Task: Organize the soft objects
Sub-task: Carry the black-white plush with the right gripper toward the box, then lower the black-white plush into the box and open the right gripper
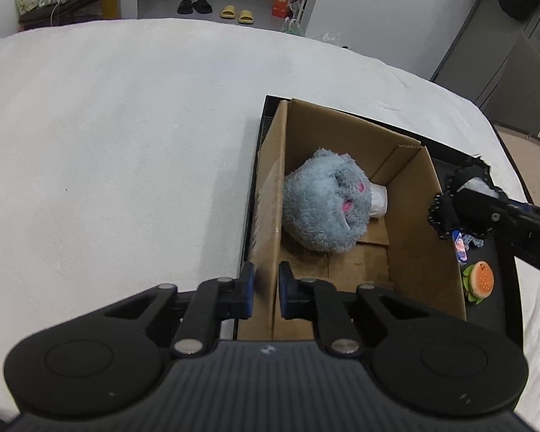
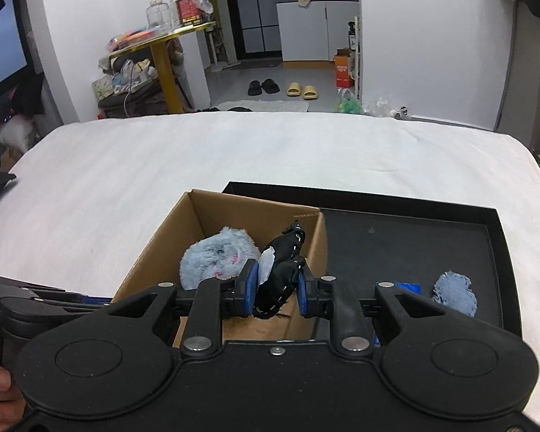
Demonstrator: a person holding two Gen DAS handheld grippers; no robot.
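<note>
Risk is lying with the black stitched toy (image 2: 282, 270): the right tool (image 2: 278, 289) is pinching it over the cardboard box (image 2: 154, 252), beside the right wall; releasing there may be dropping it onto the black tray (image 2: 414, 237). The left tool (image 1: 266, 289) is clamping the box's left wall. Only the left view is showing what appears to be a burger toy (image 1: 480, 280); only the right, a denim piece (image 2: 453, 297).

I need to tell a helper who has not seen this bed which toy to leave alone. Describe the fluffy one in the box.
On the white bed a black tray holds an open cardboard box. Inside, against its left wall, lies the blue-grey plush toy. It is the only round, shaggy thing there, with pink marks on its fur.
</note>
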